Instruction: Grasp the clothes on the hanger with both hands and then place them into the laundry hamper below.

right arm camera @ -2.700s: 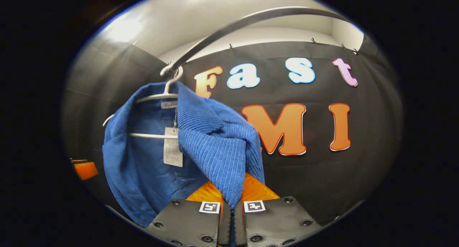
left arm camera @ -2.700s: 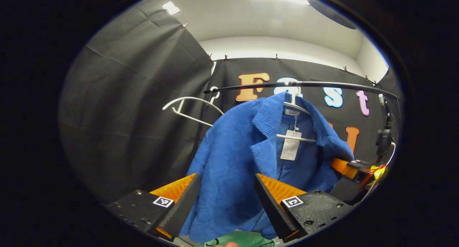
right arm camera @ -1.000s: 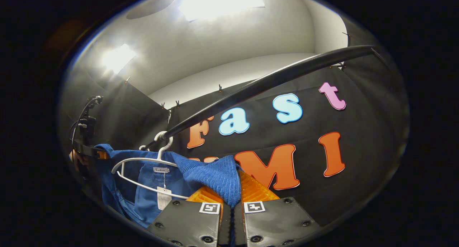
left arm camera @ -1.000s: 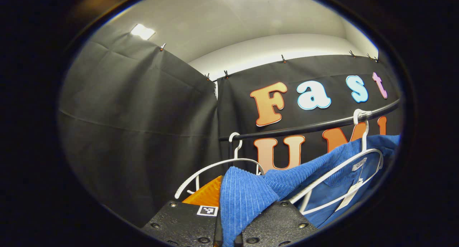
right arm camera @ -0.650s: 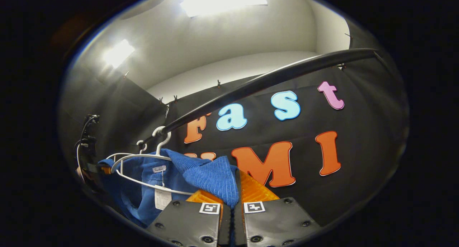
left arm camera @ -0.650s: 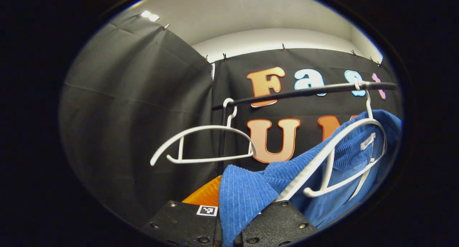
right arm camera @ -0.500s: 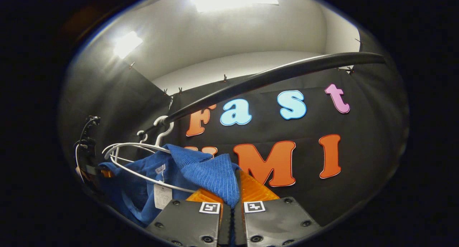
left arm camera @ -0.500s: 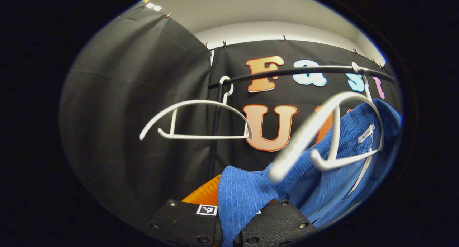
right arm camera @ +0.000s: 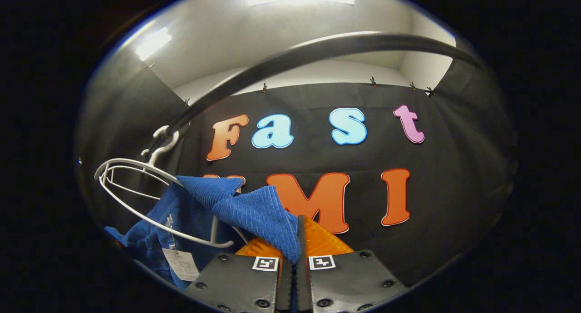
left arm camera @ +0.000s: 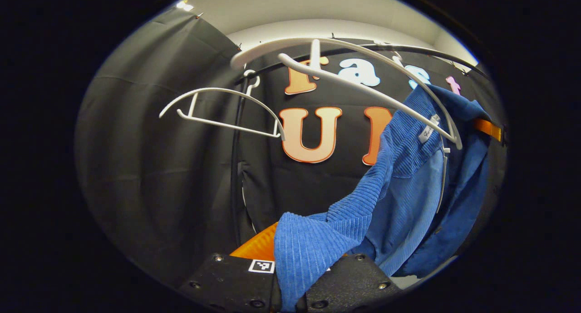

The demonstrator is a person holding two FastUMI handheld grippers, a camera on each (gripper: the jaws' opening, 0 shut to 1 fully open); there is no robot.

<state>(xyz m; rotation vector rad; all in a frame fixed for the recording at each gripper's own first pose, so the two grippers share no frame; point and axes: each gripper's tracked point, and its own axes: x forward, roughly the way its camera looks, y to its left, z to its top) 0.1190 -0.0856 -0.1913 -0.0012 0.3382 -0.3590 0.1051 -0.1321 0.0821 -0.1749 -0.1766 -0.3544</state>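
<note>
Basically both grippers have the blue corduroy jacket (left arm camera: 399, 186) pinched. Left gripper (left arm camera: 290, 299): jaws closed tight on a fold of ribbed fabric, which bulges up out of the gap at the bottom of the left gripper view. Right gripper (right arm camera: 295, 276): same thing, fingers clamped on another fold at the bottom of the right gripper view (only a thin line of cloth between them).

Jacket location: strung between the two grippers, below the black rail (right arm camera: 317, 54), collar part draped under the white hanger (left arm camera: 363, 86). In the left gripper view the hanger is tipped, its far arm touching or just inside the collar near the neck label; can't tell if it is fully free. In the right gripper view the same hanger (right arm camera: 136, 199) sits up-left of the gripper, with the paper tag (right arm camera: 181, 264) dangling below. A second, bare hanger (left arm camera: 222, 108) hangs on the rail further left.

Key relation: the cloth runs up and to the right from the left gripper, up and to the left from the right gripper, so the jacket's long axis spans between them and the hanger sits above that span. Judgement: next move is pulling down and away to clear the hanger arm, then lowering into the hamper.
</note>
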